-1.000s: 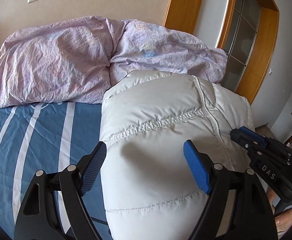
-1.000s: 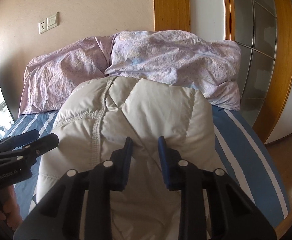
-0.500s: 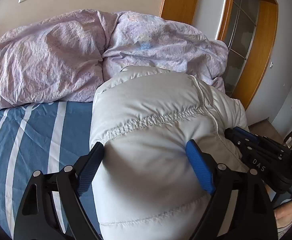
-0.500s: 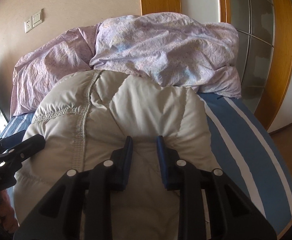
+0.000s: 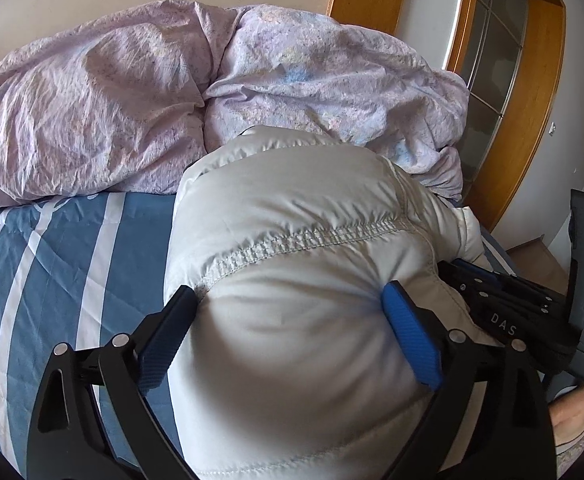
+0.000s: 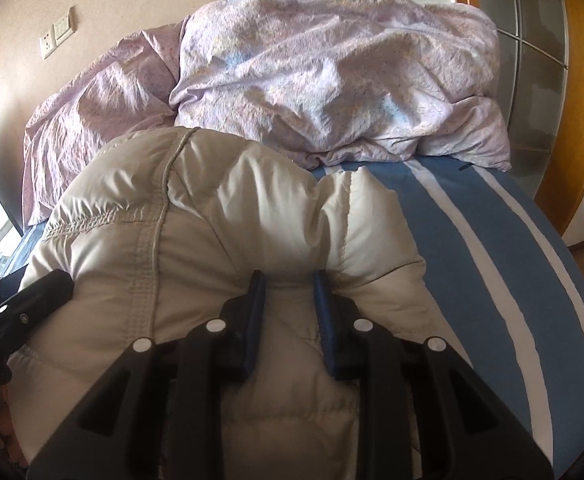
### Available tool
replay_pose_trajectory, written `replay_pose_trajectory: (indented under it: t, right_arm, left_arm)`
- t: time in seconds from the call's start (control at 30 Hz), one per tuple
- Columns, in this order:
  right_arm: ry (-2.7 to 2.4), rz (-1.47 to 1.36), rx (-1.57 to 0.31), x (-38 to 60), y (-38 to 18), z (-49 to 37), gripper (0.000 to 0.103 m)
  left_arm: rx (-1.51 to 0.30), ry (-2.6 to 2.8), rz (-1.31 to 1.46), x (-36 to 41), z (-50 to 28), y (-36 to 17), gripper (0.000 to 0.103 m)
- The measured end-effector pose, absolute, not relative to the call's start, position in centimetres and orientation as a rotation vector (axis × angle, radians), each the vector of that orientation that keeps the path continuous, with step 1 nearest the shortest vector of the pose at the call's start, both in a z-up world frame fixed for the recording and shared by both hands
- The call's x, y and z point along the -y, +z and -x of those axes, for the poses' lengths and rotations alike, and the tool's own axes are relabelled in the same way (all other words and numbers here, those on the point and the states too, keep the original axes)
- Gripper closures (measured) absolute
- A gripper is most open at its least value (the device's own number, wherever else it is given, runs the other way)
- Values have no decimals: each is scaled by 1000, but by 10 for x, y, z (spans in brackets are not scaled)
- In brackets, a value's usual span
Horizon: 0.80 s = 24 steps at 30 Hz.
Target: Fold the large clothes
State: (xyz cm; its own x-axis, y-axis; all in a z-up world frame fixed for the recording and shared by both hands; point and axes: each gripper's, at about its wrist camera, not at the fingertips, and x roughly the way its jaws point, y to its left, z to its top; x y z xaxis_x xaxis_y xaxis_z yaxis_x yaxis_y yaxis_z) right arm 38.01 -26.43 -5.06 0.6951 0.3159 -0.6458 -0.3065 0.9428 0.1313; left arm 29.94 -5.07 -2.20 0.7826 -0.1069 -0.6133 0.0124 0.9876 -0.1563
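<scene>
A puffy off-white down jacket [image 5: 292, 208] lies bundled on the blue striped bed sheet [image 5: 52, 260], its far end against the lilac duvet [image 5: 132, 100]. My left gripper [image 5: 288, 292] straddles its near bulge. Its jaws are opening wide, and the padding swells up between the fingers and brushes both pads without being pinched. In the right wrist view the jacket [image 6: 212, 200] is gathered into a tight fold, and my right gripper [image 6: 289, 278] is shut on that fold, with fabric bulging on either side. The right gripper's body [image 5: 491, 300] shows at the jacket's right edge.
The crumpled lilac duvet [image 6: 331, 80] is heaped along the head of the bed against the wall. Bare striped sheet [image 6: 491, 260] lies to the jacket's right. A wooden door frame with glass panes [image 5: 531, 100] stands past the bed's right side.
Both grippers have sunk and moved forward toward the duvet, pressing the jacket lower on the bed. The left jaws have spread wider. The right jaws have stayed pinched on the fold.
</scene>
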Motion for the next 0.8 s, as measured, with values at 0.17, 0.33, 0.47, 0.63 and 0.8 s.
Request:
replay_pose_trajectory:
  t: [0.17, 0.33, 0.47, 0.63, 0.8]
  right_arm:
    - [372, -25, -729, 263, -59, -388, 78]
    - [370, -23, -718, 260, -65, -391, 78]
    - [377, -24, -718, 259, -70, -396, 78]
    - [377, -11, -714, 257, -75, -398, 77]
    - [334, 20, -762, 253, -62, -395, 73]
  left_arm:
    - [-656, -50, 138, 54, -301, -32, 6]
    - [-651, -36, 128, 56, -306, -40, 2]
    - [-647, -24, 123, 57, -308, -46, 1]
    - [-640, -9, 124, 58, -309, -51, 1]
    - [-678, -1, 84, 58, -308, -36, 1]
